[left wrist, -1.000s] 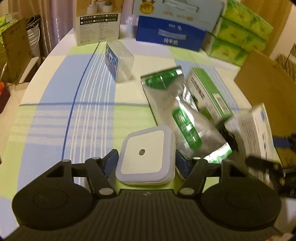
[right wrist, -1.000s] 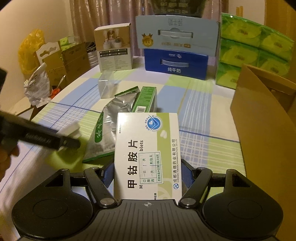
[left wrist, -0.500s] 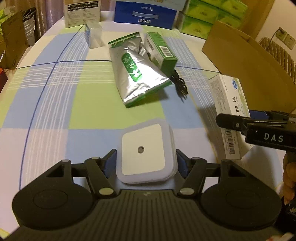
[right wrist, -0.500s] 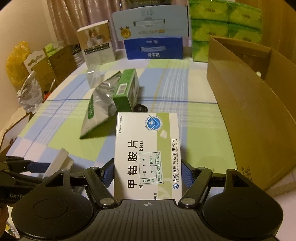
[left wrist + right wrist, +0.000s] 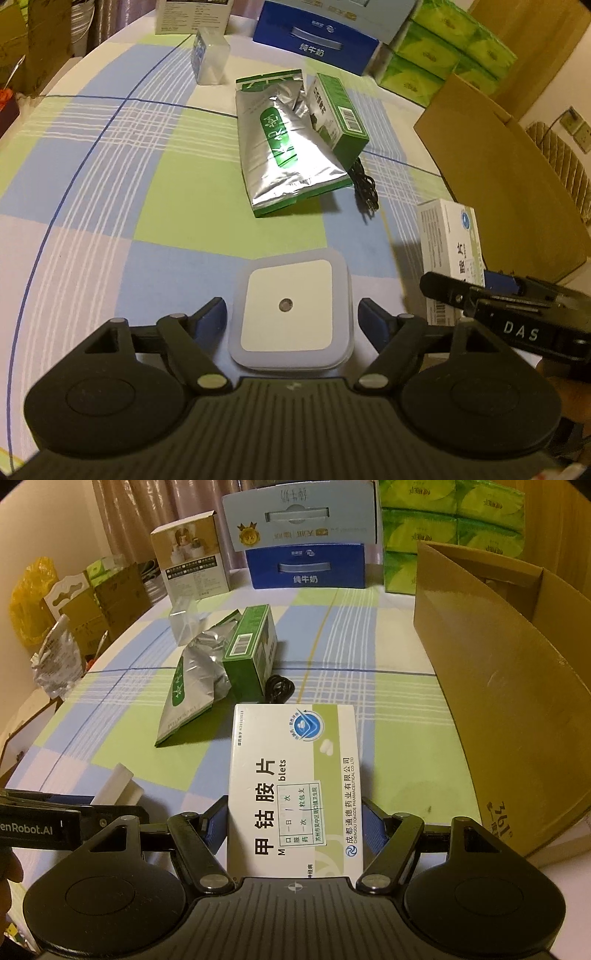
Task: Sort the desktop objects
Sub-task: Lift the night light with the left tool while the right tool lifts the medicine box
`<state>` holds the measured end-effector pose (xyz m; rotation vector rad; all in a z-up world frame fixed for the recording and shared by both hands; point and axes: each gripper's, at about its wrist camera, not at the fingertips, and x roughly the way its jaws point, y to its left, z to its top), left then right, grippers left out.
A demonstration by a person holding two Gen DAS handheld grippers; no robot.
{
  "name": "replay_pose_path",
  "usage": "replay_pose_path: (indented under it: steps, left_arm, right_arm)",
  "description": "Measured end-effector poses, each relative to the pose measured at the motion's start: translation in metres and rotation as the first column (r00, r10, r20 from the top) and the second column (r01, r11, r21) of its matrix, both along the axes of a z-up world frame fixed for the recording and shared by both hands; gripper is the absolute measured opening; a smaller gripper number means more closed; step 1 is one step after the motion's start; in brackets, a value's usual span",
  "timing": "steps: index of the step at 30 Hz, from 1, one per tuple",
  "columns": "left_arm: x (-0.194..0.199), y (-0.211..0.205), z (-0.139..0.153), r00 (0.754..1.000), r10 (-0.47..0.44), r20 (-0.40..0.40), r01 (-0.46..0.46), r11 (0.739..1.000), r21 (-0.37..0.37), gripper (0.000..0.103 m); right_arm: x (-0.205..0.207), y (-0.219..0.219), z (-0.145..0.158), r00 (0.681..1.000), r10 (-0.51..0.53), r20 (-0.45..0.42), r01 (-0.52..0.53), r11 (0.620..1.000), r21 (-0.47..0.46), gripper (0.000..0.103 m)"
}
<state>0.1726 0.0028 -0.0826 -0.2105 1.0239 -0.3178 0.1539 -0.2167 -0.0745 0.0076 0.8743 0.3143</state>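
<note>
The left claw [image 5: 291, 314] is standing open around a square white night light [image 5: 290, 314], its jaws having just been opening; a gap is showing on each side between the blue pads and the light, which is lying on the checked tablecloth of the table [image 5: 110, 184] near its front edge. The right claw [image 5: 293, 823] is gripping a white-and-green medicine box [image 5: 295, 775], its blue pads pressing against both long sides and holding the box above the table, just left of an open cardboard box [image 5: 517, 686]. Farther back, a silver-and-green foil pouch [image 5: 280, 147] is lying flat with a green carton [image 5: 340, 114] leaning against its right edge and a black cable [image 5: 364, 184] curling just beside both. A clear plastic box [image 5: 210, 59] is standing well apart, towards the far left. Blue milk cartons [image 5: 306, 568] and green tissue packs [image 5: 450, 535] are lining the table's far side.
</note>
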Motion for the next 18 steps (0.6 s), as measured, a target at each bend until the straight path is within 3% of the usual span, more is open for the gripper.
replay_pose_path:
  steps: [7, 18]
  left_arm:
    - [-0.003, -0.006, 0.000, 1.000, -0.017, 0.011, 0.017, 0.999, 0.034, 0.061]
    - [-0.009, -0.015, 0.006, 0.996, -0.052, 0.068, 0.047, 0.996, 0.070, 0.061]
  right_arm:
    - [0.001, 0.002, -0.001, 1.000, 0.003, 0.000, -0.003, 1.000, -0.005, 0.068]
    - [-0.001, 0.001, 0.002, 1.000, -0.005, 0.029, 0.005, 1.000, -0.014, 0.068]
